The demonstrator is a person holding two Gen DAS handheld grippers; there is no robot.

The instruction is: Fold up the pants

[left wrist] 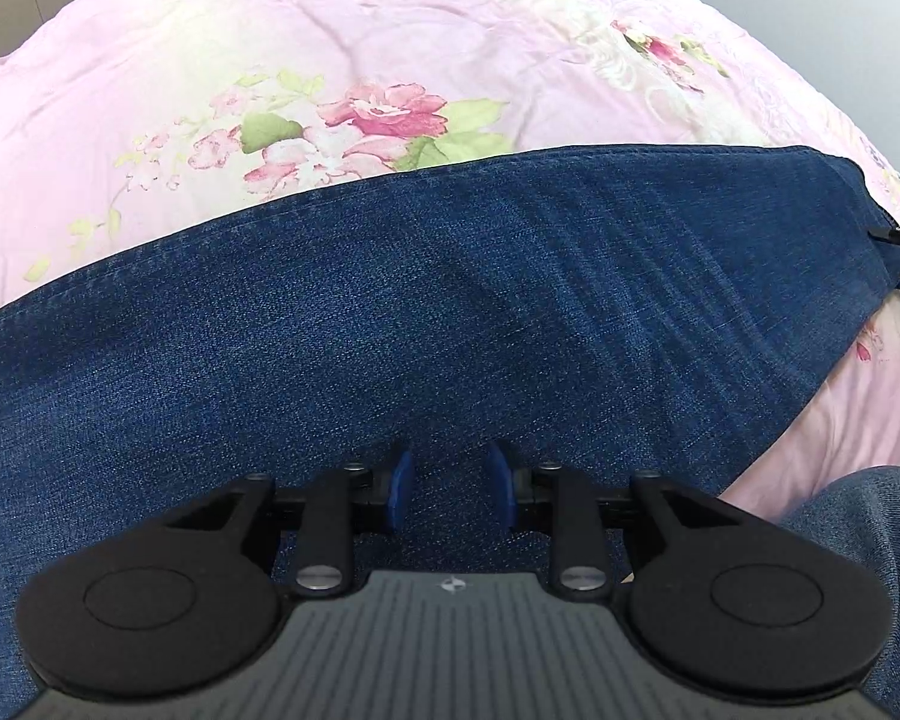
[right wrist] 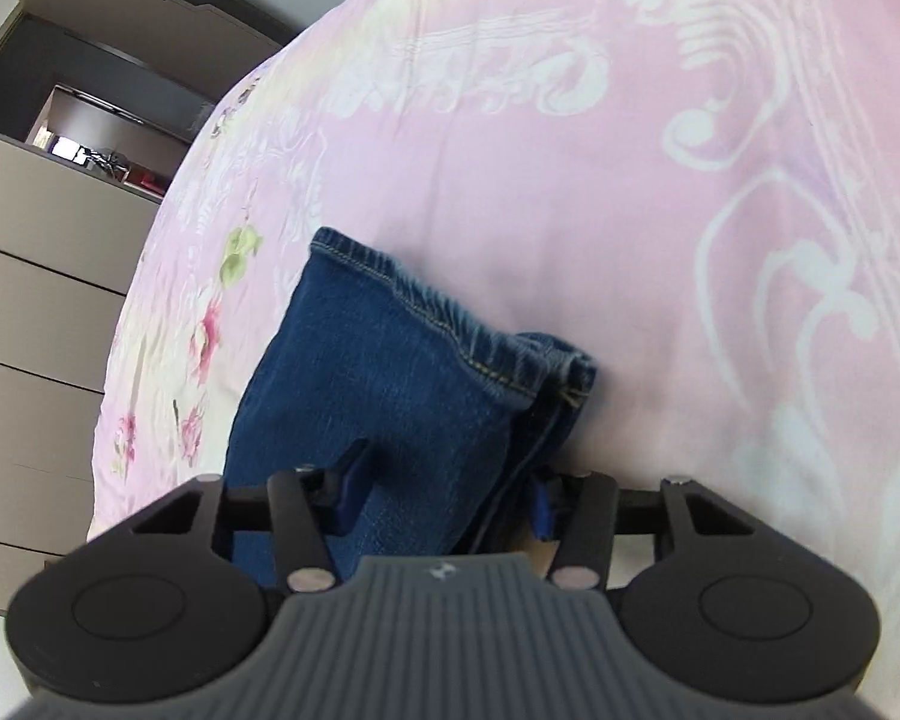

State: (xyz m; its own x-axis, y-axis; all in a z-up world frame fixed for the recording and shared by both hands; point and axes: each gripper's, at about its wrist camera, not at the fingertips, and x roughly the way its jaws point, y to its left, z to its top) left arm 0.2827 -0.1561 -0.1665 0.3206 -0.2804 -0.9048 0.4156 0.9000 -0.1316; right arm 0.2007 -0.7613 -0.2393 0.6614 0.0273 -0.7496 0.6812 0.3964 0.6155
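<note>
1. Pants (left wrist: pixel 426 312): dark blue denim, lying flat on the bed (left wrist: pixel 330 30) over its pink floral cover, orange-stitched hem (right wrist: pixel 426 306) in right wrist view.
2. Left claw (left wrist: pixel 450 489): partly open, blue pads astride the denim; grip cannot be told.
3. Right claw (right wrist: pixel 444 495): jaws narrowed around the leg near the hem, pads against the fabric.
4. Drawer unit (right wrist: pixel 36 324) beside the bed.

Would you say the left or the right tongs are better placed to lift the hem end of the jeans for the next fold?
Right. The right tongs straddle the jeans just behind the stitched hem, while the left tongs sit over mid-leg denim, far from any end.
</note>
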